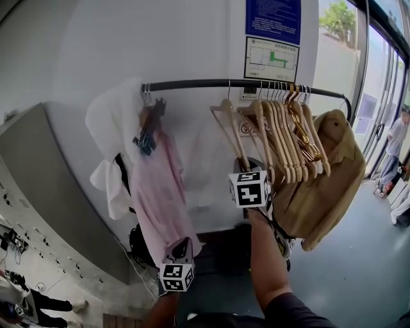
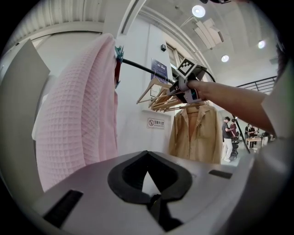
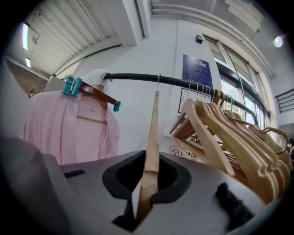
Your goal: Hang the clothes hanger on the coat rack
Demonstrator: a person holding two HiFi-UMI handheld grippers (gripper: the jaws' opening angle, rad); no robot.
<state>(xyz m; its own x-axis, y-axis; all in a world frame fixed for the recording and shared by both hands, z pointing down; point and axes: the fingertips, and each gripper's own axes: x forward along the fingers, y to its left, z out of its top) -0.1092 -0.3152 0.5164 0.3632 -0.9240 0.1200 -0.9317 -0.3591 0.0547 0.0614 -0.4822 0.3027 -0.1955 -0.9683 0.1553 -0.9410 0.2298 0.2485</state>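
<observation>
Closest to the camera, the left gripper (image 1: 182, 248) is hanging low right beside the hem of the pink shirt (image 1: 157, 186). Its fingers (image 2: 138, 190) are sitting closed with nothing in them. A bit higher and further out, the right gripper (image 1: 246, 168) is clamping its fingers (image 3: 163, 195) on the lower end of a wooden hanger (image 1: 230, 122), holding it by one arm so it's showing edge-on in the right gripper view. The hanger's wire hook (image 3: 158, 82) is reaching up over the black rail (image 1: 192, 84), roughly mid-rail. That's in the open stretch between the pink shirt near the rail's left end and the bunch of wooden hangers (image 1: 288, 141) crowding the right end. A tan jacket (image 1: 327, 186) is hanging off that bunch, and a white garment (image 1: 115, 122) is draping behind the pink shirt by the left end. Past the rail, a blue notice (image 1: 273, 19) and a floor-plan sign (image 1: 271, 59) are sitting on the white wall. Off to the far right, a person (image 1: 392, 154) is standing by the glass doors.
</observation>
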